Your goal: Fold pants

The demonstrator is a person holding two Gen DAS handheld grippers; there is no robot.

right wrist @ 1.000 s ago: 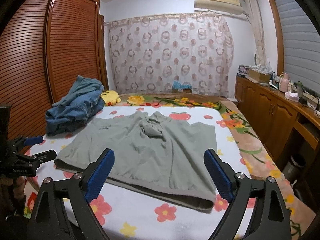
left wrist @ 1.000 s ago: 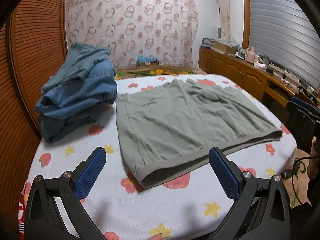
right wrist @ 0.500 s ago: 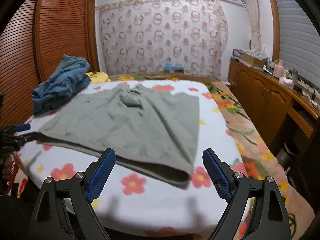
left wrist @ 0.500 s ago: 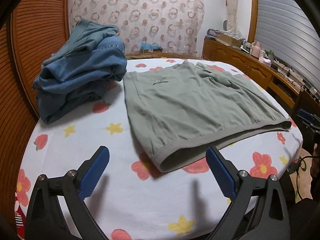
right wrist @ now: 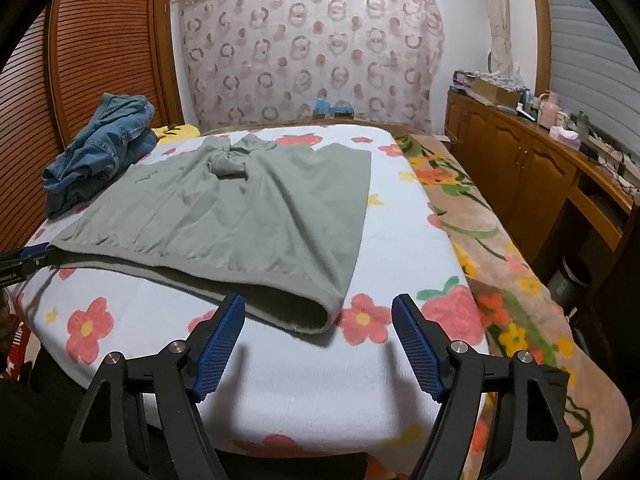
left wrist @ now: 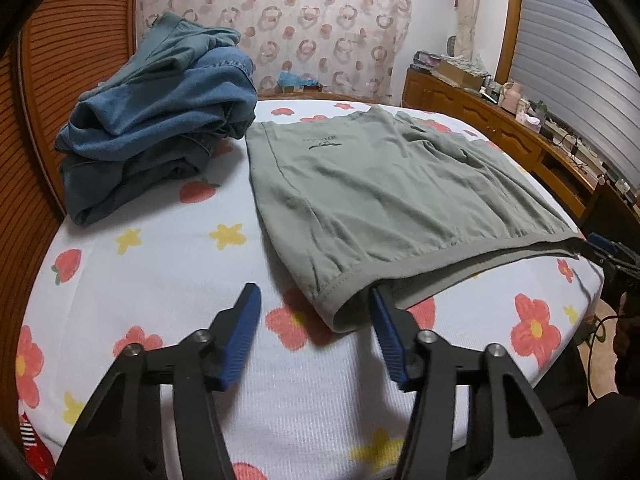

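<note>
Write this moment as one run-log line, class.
stage: reaching for waistband | left gripper: jaws closing around green pants corner | right gripper: jaws closing, not gripping | blue clothes pile: untouched

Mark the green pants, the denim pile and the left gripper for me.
green pants (left wrist: 384, 184): left wrist view, middle of the flat fabric.
denim pile (left wrist: 160, 120): left wrist view, top blue fold.
left gripper (left wrist: 314, 320): left wrist view, midway between the closing blue fingertips.

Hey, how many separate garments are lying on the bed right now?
At least 3: green pants spread flat in the middle, and blue jeans with a teal garment on top, heaped at the far left. The heap may hide more.
</note>
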